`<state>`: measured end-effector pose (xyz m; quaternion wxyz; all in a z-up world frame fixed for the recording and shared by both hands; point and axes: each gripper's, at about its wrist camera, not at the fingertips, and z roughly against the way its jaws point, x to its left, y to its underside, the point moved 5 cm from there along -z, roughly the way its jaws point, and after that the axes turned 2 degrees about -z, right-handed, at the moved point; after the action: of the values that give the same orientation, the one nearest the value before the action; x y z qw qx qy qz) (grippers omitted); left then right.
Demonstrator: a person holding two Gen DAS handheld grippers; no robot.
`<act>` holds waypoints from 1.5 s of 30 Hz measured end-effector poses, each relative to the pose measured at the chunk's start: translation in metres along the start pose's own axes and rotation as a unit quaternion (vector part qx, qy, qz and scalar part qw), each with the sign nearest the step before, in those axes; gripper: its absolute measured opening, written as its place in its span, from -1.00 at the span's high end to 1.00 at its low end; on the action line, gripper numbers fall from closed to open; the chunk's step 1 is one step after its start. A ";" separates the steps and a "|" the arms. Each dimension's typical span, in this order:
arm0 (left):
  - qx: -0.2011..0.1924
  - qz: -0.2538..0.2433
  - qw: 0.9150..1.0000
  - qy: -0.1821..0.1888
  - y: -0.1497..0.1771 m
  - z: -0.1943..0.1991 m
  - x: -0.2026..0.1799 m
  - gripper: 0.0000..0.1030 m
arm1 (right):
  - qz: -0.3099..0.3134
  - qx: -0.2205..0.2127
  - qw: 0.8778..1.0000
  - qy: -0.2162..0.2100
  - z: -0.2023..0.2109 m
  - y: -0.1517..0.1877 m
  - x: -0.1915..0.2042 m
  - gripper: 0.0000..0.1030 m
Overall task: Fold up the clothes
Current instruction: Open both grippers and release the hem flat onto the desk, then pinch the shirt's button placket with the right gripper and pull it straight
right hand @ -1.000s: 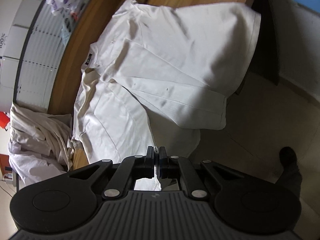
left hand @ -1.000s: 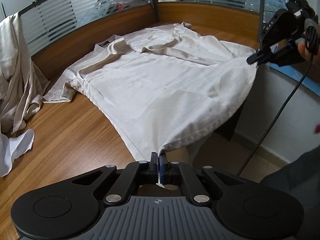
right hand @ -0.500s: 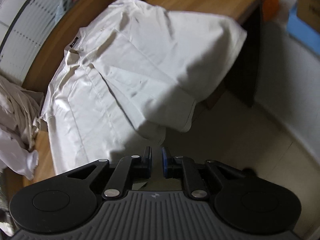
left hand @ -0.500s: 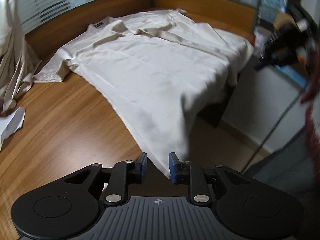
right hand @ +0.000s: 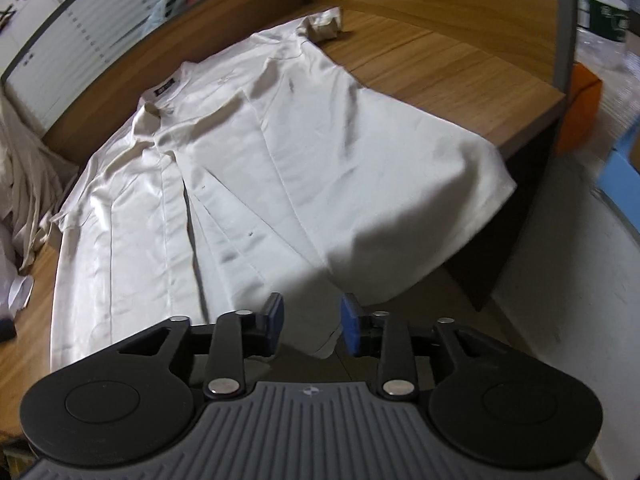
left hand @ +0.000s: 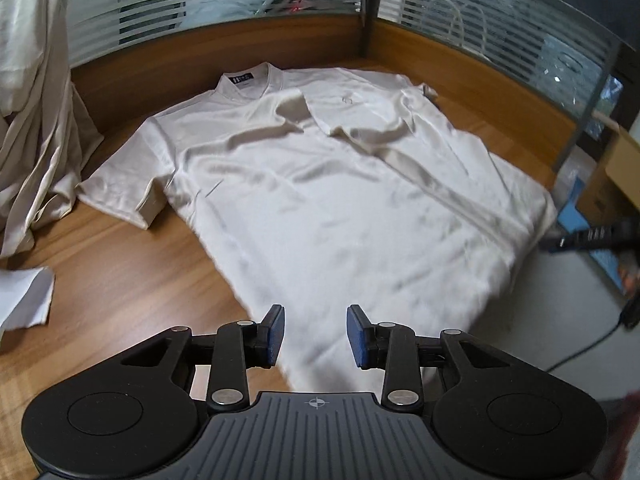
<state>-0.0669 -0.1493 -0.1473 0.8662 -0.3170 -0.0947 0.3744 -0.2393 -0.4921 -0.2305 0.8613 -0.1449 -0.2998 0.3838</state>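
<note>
A cream short-sleeved polo shirt lies spread face up on the wooden desk, collar toward the back partition. Its hem hangs over the desk's front edge. My left gripper stands open just above the hem, blue pads apart, nothing between them. In the right wrist view the same shirt runs from the collar at upper left to the overhanging hem at lower right. My right gripper is open too, over the hanging hem near the desk edge. Part of the right gripper shows blurred at the right of the left wrist view.
More cream garments hang in a heap at the left, with a white cloth scrap on the desk below. A wood and frosted-glass partition walls the back. A cardboard box and an orange item sit right of the desk.
Both grippers let go of the shirt hem and opened wide. The hem, held stretched a second ago, dropped and now hangs over the desk edge. Both views swung toward the collar.
</note>
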 end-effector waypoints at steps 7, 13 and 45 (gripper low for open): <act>0.013 -0.006 1.000 -0.002 -0.034 -0.015 -0.027 0.27 | 0.085 0.009 0.994 -0.070 -0.023 -0.002 -0.010 0.23; 0.020 -0.008 1.000 -0.006 -0.048 -0.019 -0.049 0.27 | 0.181 0.022 0.975 -0.123 -0.033 -0.007 -0.016 0.05; -0.019 0.057 0.997 -0.041 -0.204 -0.148 0.052 0.15 | 0.219 0.042 0.975 0.008 0.030 0.016 0.071 0.96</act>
<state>0.1489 -0.2892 -0.1408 0.8329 -0.3223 -0.1192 0.4339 -0.2300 -0.4278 -0.1863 0.7640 -0.1736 -0.2375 0.5743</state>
